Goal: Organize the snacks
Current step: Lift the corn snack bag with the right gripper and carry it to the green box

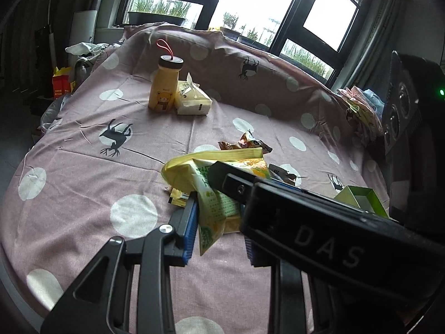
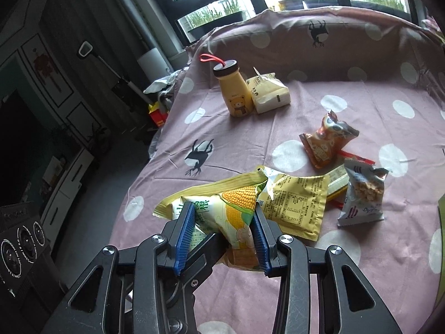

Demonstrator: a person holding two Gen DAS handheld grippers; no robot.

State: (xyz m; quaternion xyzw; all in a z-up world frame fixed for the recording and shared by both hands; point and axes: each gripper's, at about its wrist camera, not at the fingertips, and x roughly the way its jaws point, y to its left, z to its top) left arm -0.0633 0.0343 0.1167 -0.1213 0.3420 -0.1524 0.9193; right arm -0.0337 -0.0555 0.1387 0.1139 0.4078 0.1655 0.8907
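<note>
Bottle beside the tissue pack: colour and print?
Yellow bottle, bear print, dark lid, red loop; right wrist view.

Left gripper point(image 1: 219, 222): clamped on corn snack bag point(image 1: 214, 208), angled downward. Right gripper point(image 2: 222, 236): pinching that bag (blue pads) from the opposite end.

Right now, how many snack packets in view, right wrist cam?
5, maybe more hidden. Corn packet in the right gripper; tan packet beside it; grey cereal packet at right; orange packet behind; a flat wrapper partly hidden underneath.
</note>
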